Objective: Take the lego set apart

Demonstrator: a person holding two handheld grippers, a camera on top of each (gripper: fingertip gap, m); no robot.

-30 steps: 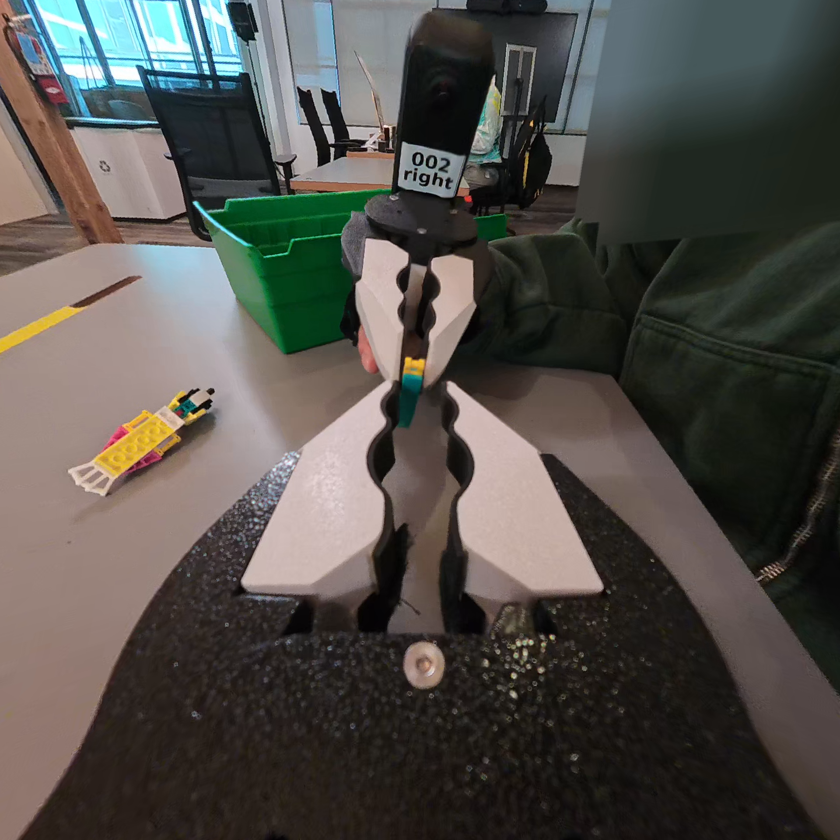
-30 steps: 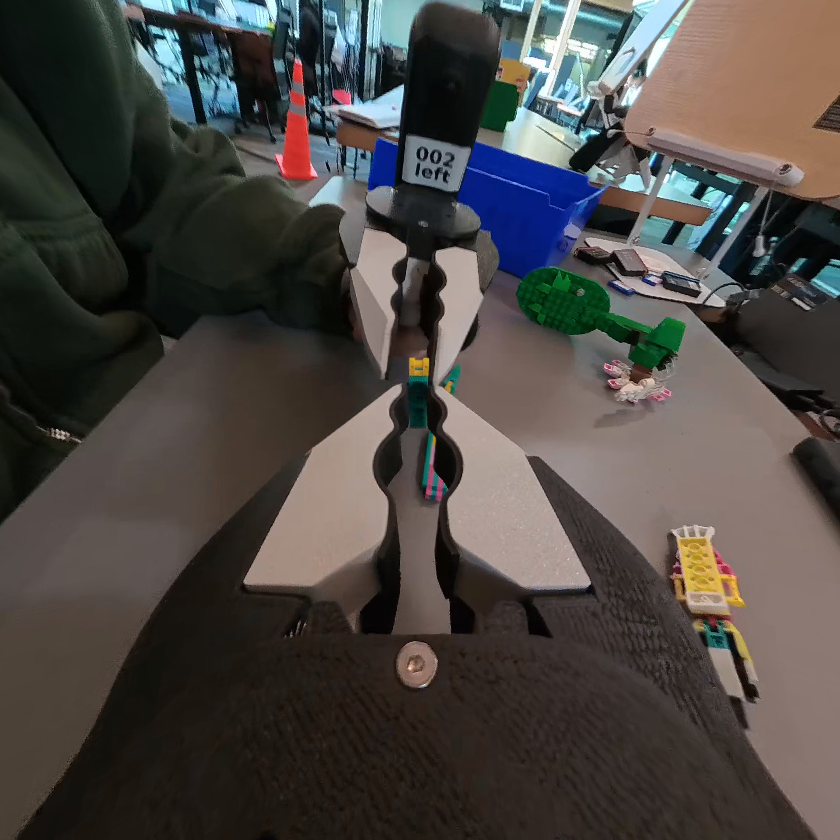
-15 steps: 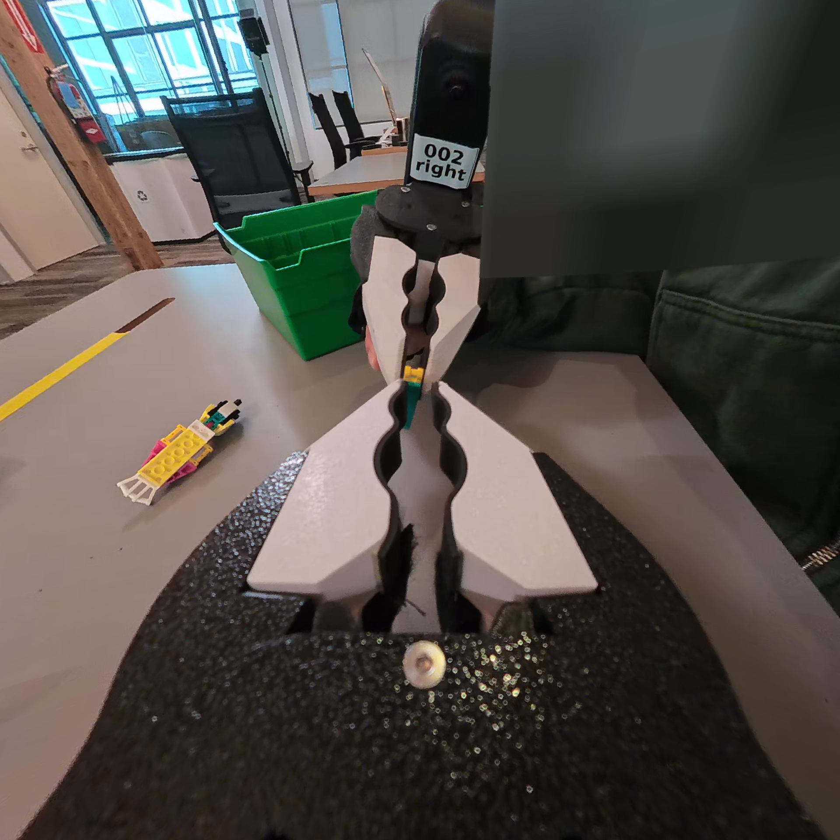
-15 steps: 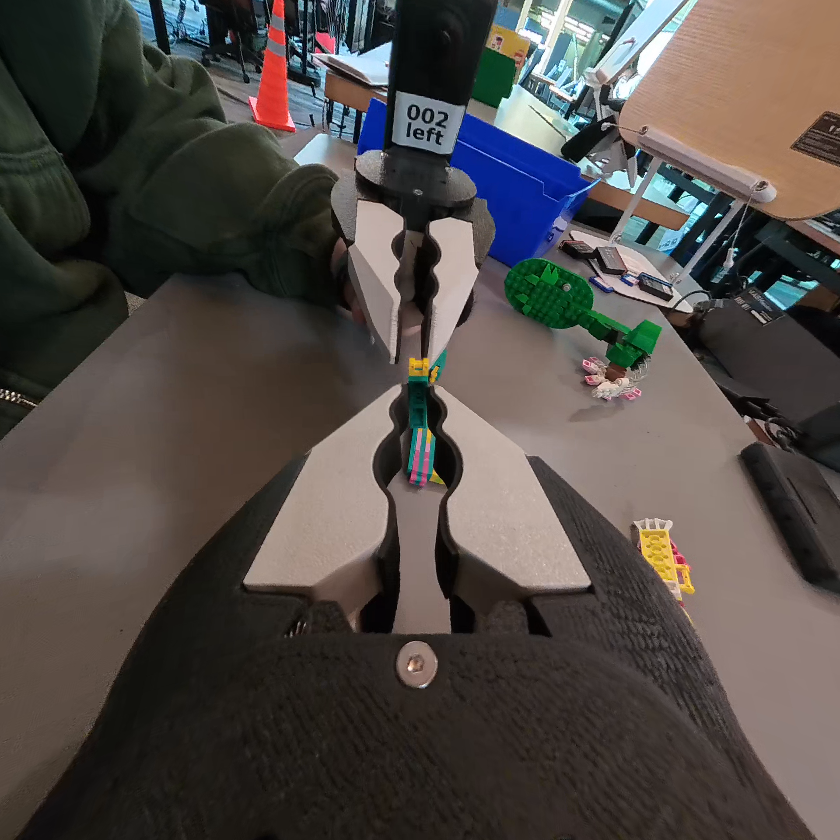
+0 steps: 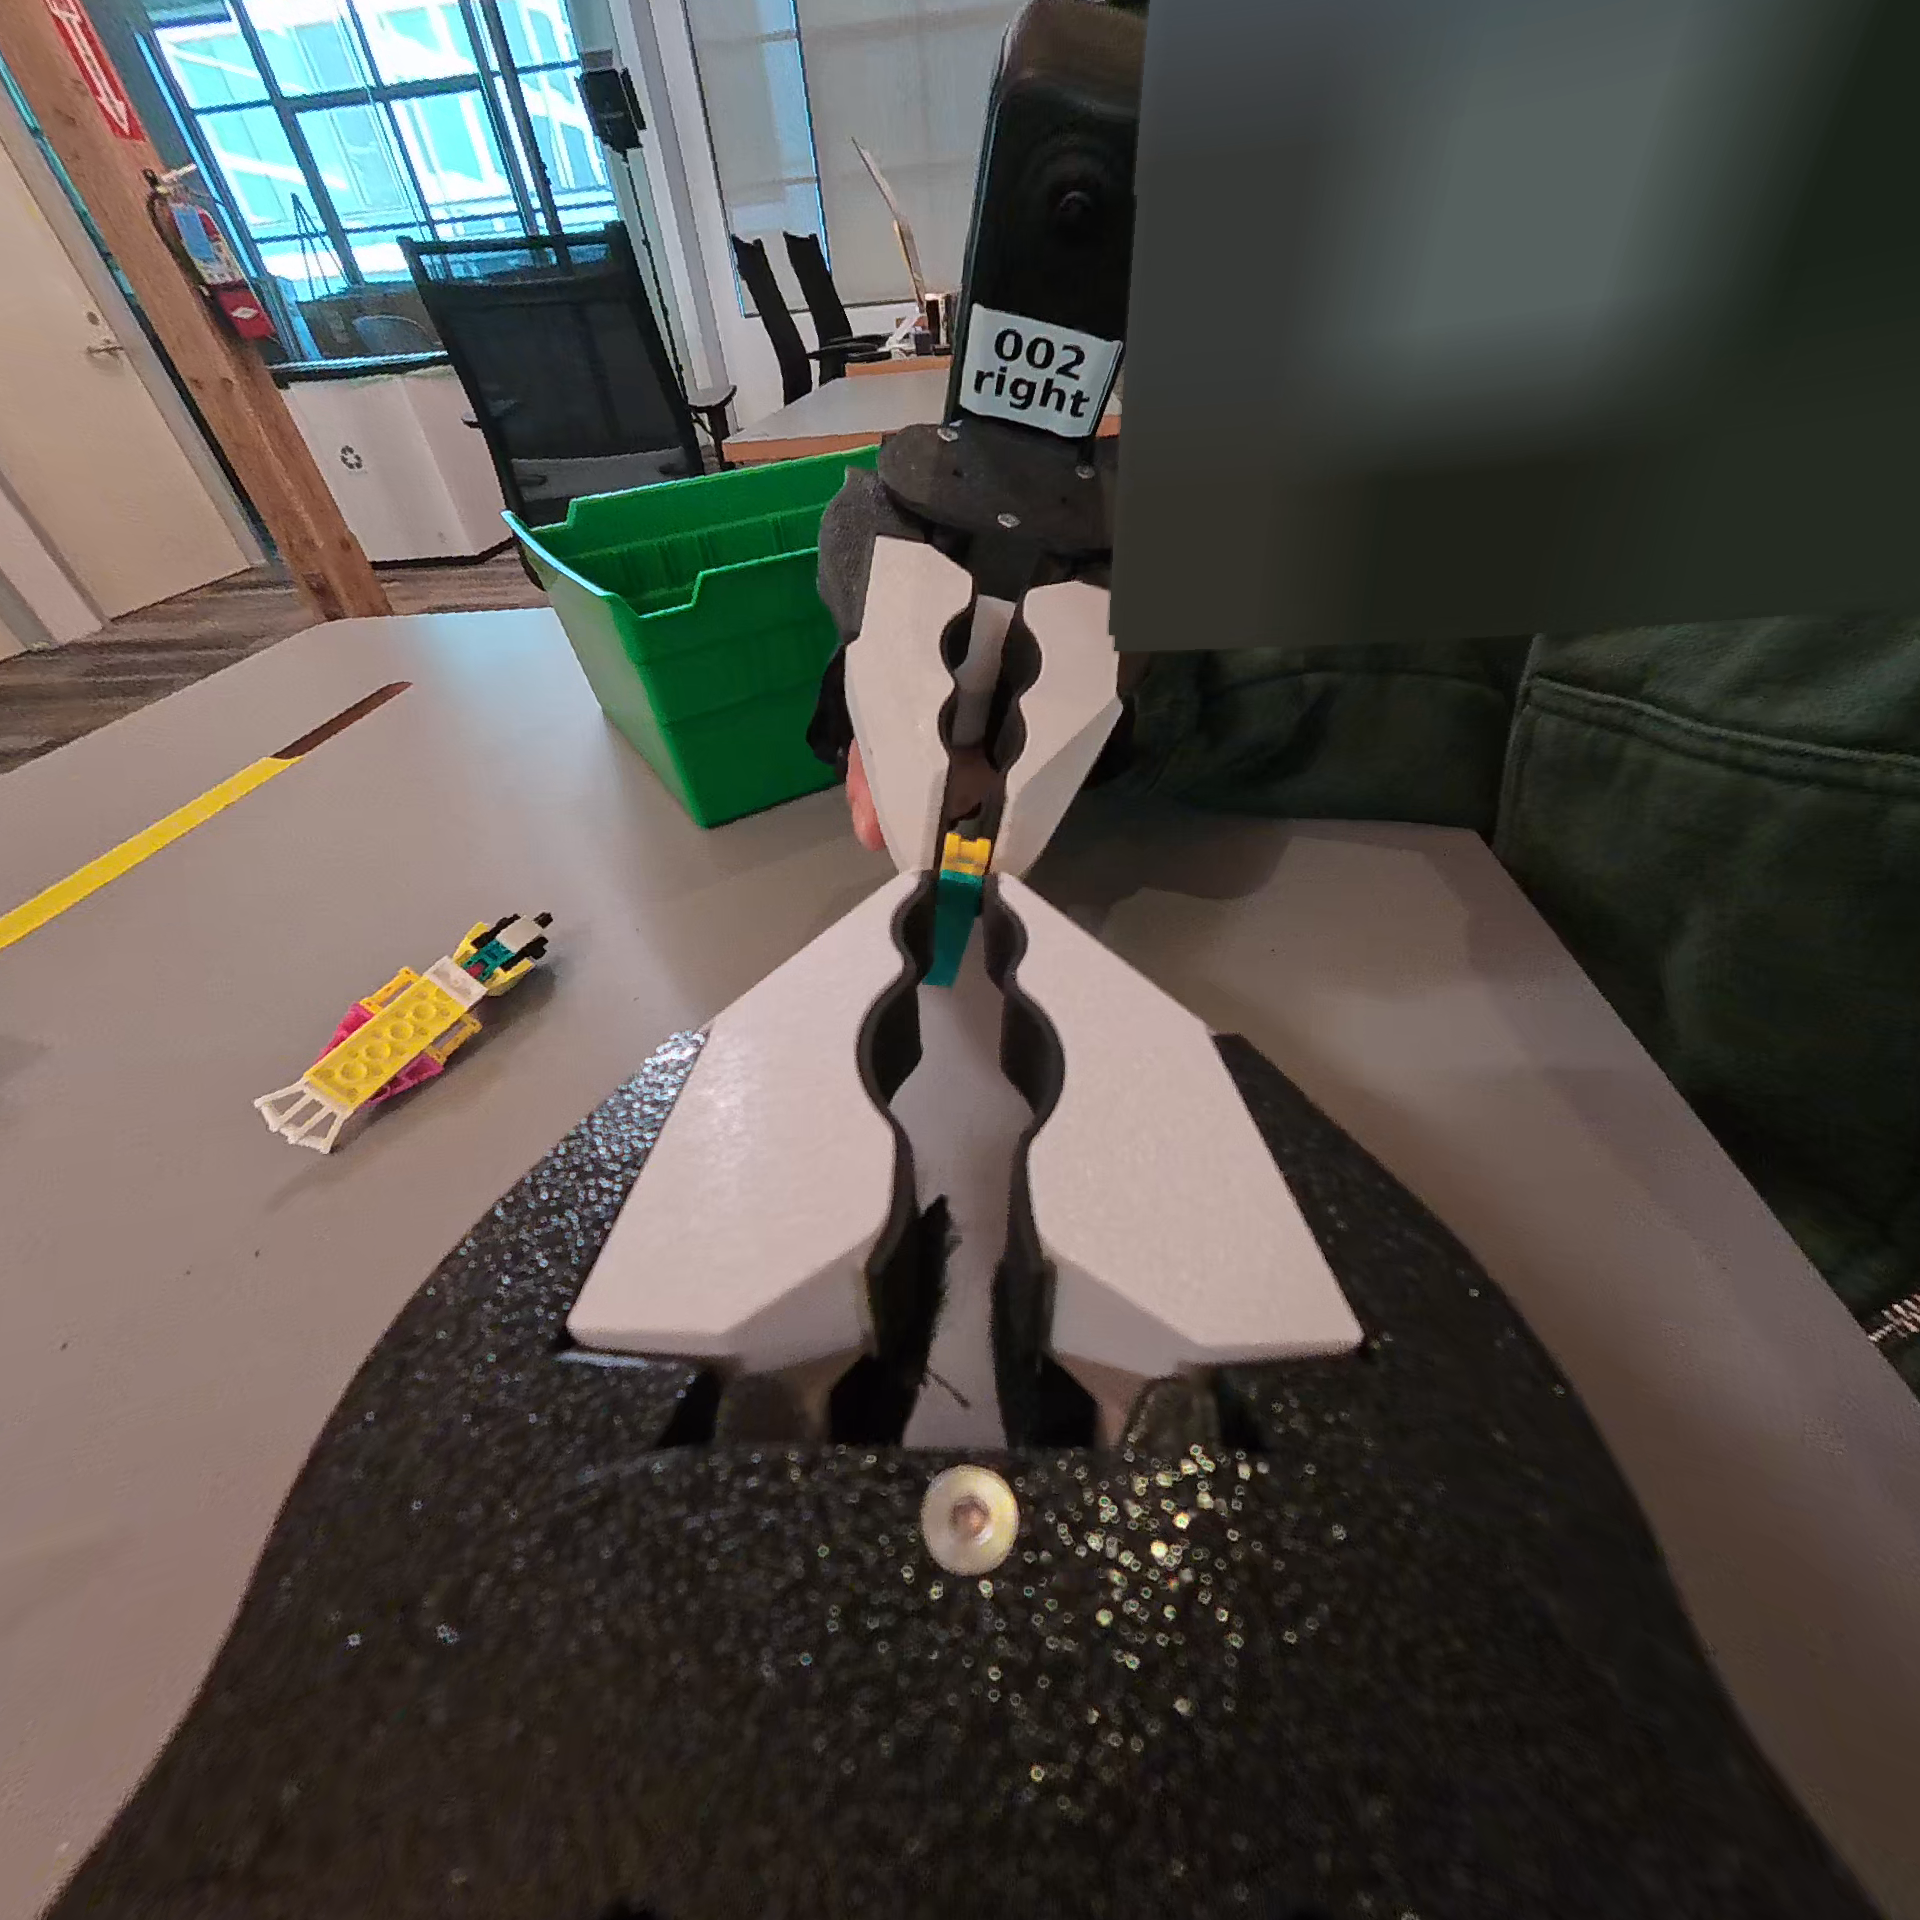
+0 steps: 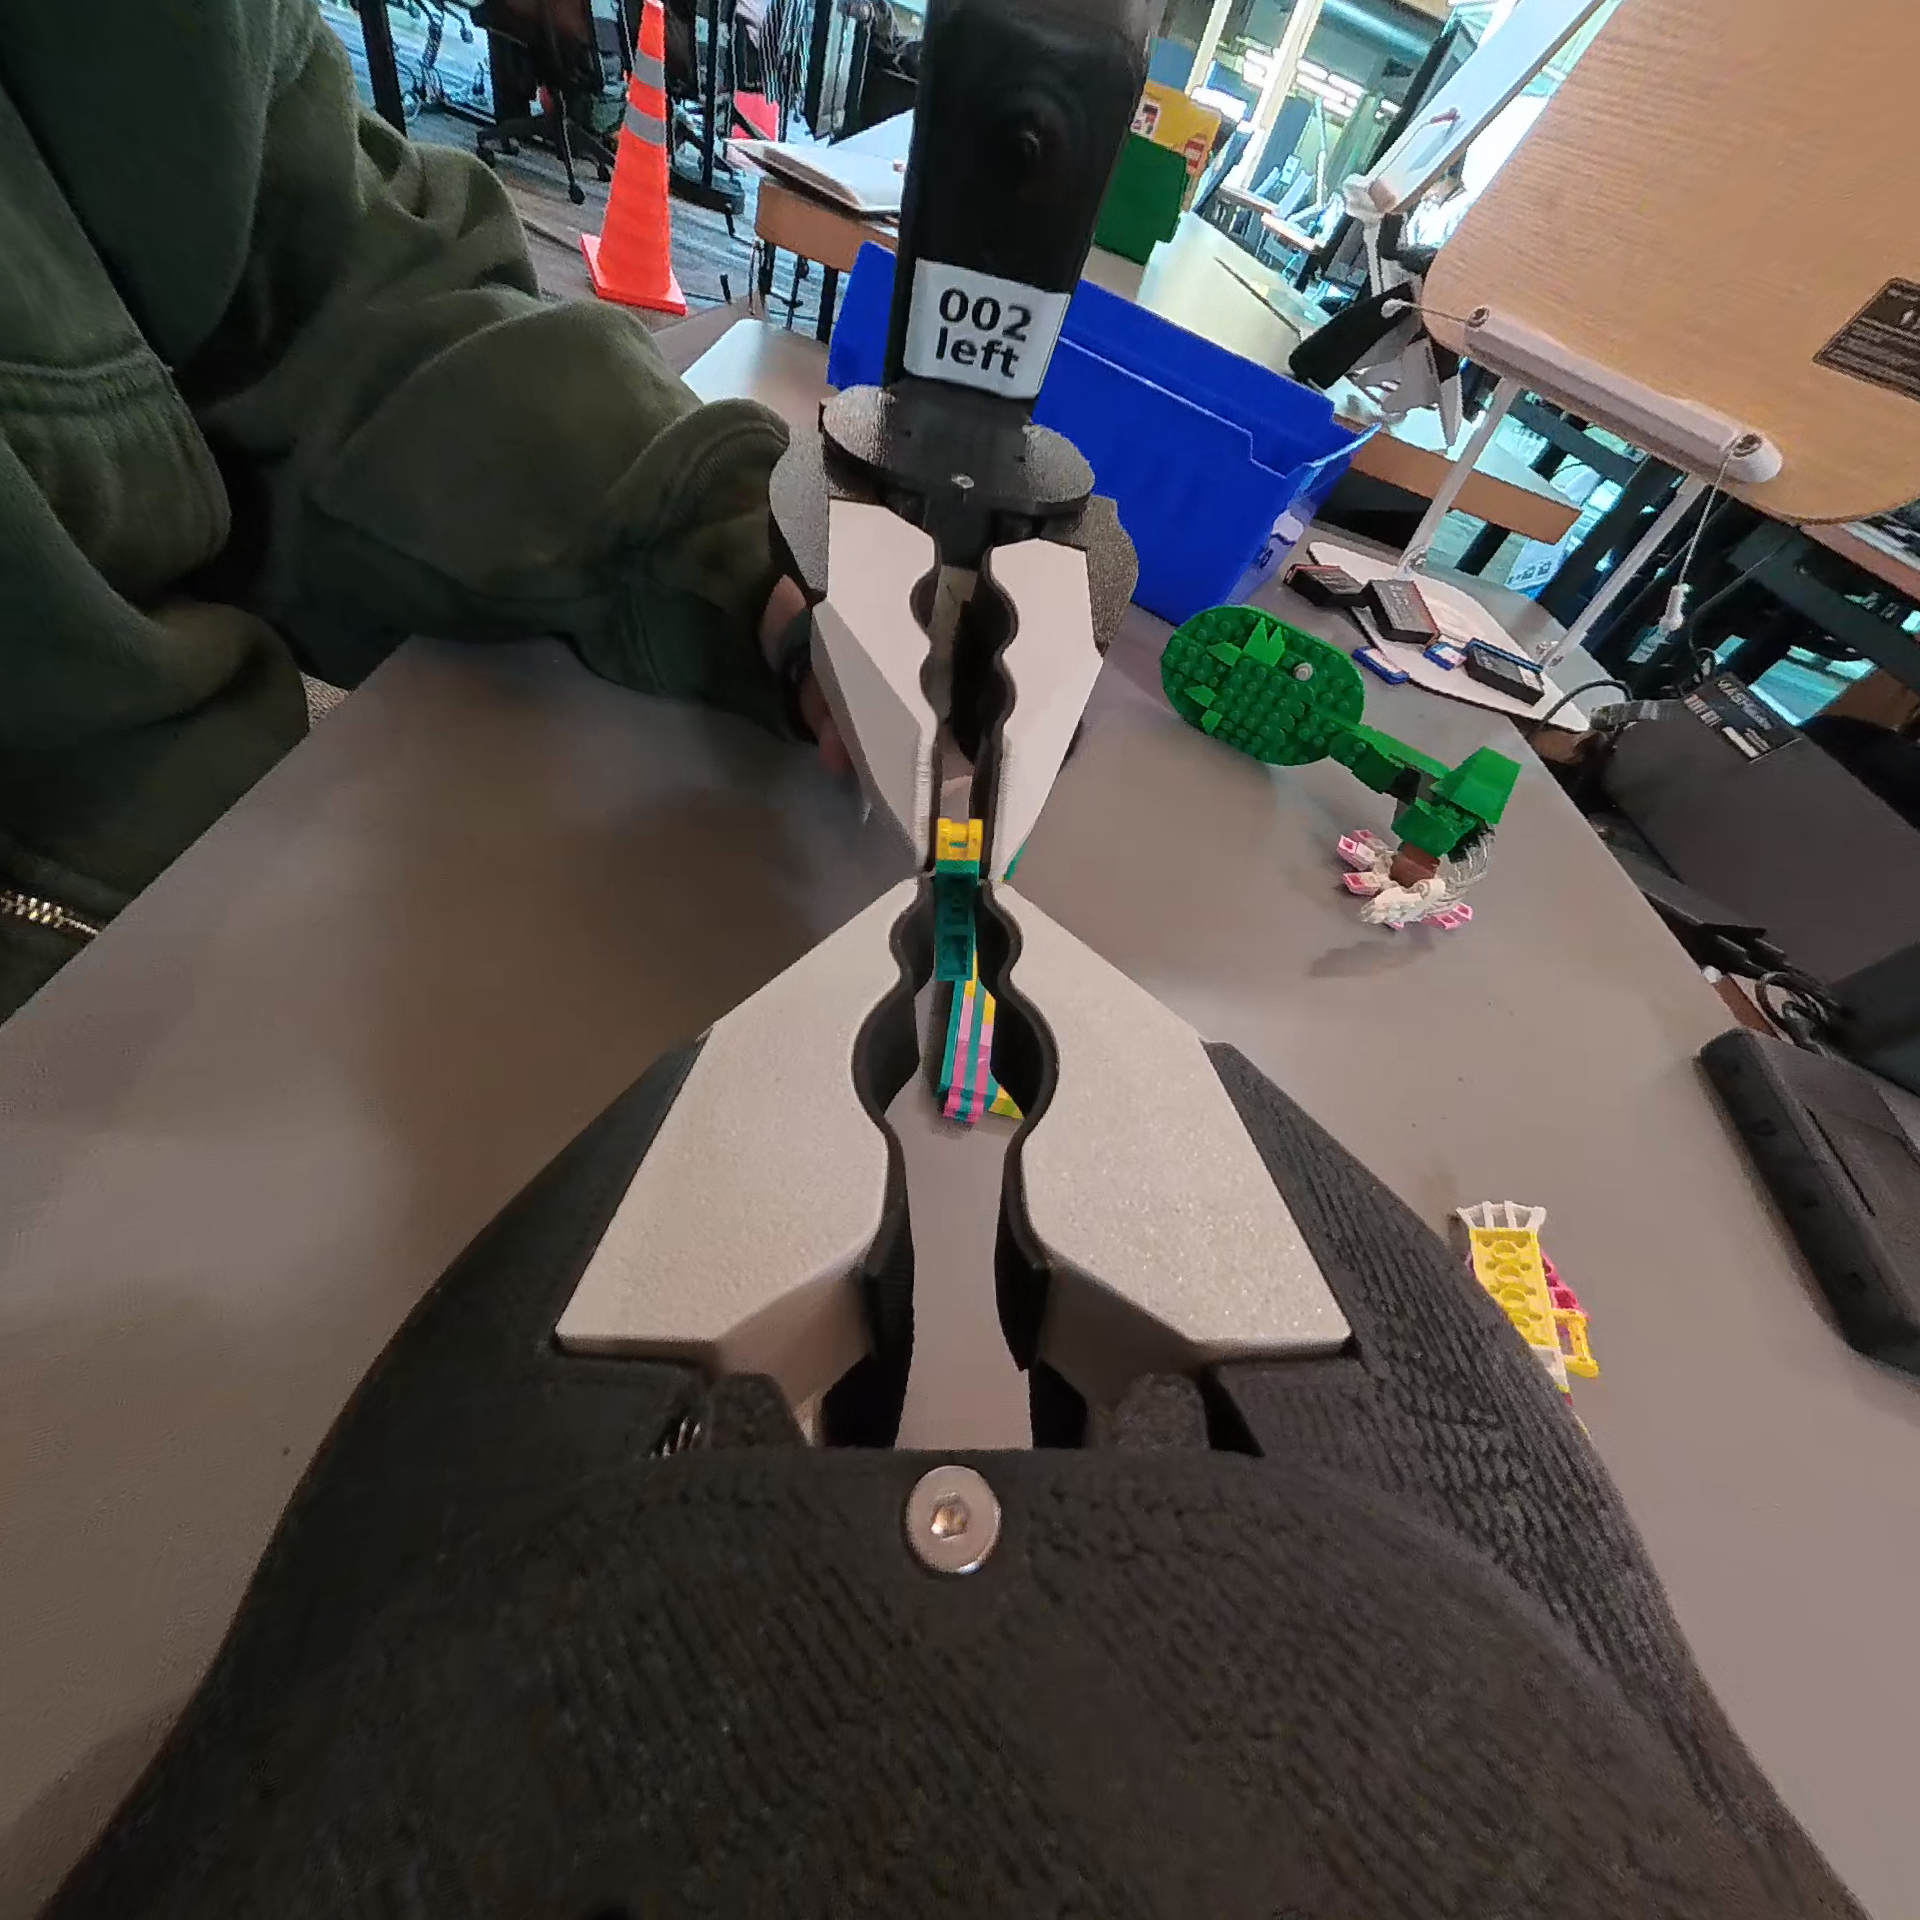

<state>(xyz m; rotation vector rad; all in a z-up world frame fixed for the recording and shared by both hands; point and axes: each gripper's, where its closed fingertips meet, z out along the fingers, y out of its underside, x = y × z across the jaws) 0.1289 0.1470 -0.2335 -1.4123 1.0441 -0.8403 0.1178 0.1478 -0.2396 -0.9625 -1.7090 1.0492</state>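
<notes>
A small lego piece, teal point(image 5: 951, 930) with a yellow block on top point(image 5: 964, 854), is held above the grey table between both grippers, which face each other tip to tip. My left gripper point(image 5: 956, 899) is shut on its teal end. My right gripper point(image 6: 956, 888) is shut on the same piece point(image 6: 956, 925), and a pink, teal and yellow striped part point(image 6: 966, 1060) runs back between its fingers. The right gripper also shows in the left wrist view point(image 5: 966, 831), and the left gripper shows, blurred, in the right wrist view point(image 6: 961, 831).
A yellow and pink lego assembly point(image 5: 400, 1029) lies on the table point(image 5: 312, 790); it also shows in the right wrist view point(image 6: 1522, 1288). A green bin point(image 5: 717, 644), a blue bin point(image 6: 1174, 457), a green lego plate with a tree point(image 6: 1262, 686) and a black object point(image 6: 1829, 1174) stand around. A person's green sleeve point(image 6: 468, 499) is close. The tips of both grippers are at nearly the same place.
Both grippers stay shut on the small piece. They have shifted together over the table, so the loose yellow assembly and bins sit differently in view. The left gripper is now blurred.
</notes>
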